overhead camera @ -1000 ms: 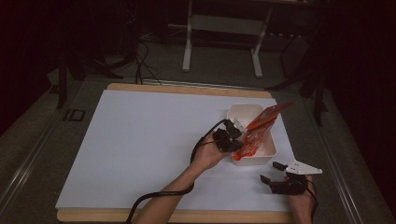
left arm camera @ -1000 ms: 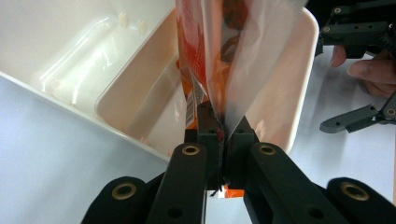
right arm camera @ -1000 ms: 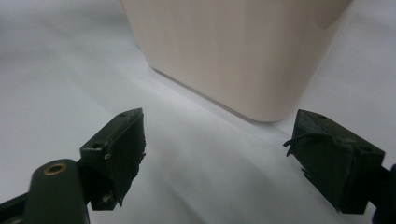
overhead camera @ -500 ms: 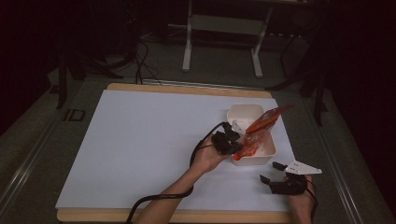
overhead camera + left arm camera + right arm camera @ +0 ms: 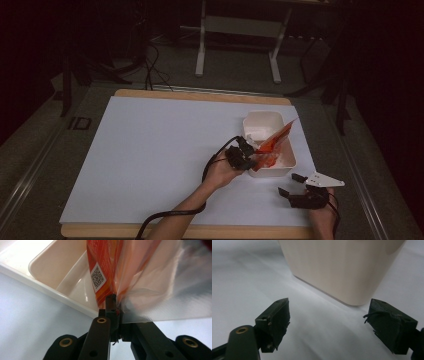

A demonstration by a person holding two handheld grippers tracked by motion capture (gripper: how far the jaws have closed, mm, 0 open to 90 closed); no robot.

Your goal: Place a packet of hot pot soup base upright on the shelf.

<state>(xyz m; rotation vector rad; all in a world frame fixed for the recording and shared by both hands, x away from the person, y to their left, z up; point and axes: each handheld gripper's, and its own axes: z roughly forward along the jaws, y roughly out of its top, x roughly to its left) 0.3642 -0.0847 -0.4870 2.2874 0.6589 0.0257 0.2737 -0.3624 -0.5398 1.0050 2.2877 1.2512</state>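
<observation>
My left gripper (image 5: 252, 161) is shut on the lower edge of an orange and clear plastic packet (image 5: 276, 140) at the near left corner of a white bin (image 5: 262, 116). The packet slants up and to the right across the bin's opening. In the left gripper view the jaws pinch the packet (image 5: 102, 270), which carries a QR label, just over the bin's rim (image 5: 50, 267). My right gripper (image 5: 291, 184) rests on the white mat in front of the bin, open, with nothing between its fingers. The right gripper (image 5: 329, 322) faces the bin's outer wall (image 5: 342, 267).
A white mat (image 5: 150, 150) covers the wooden table top. Its left and middle parts hold nothing. A black cable (image 5: 170, 216) trails from the left gripper along the forearm. Beyond the table's far edge stands a metal frame (image 5: 237, 30) on a dark floor.
The packet's free upper end has dipped slightly lower over the bin, and the left gripper has shifted a little with it. The right gripper has kept still.
</observation>
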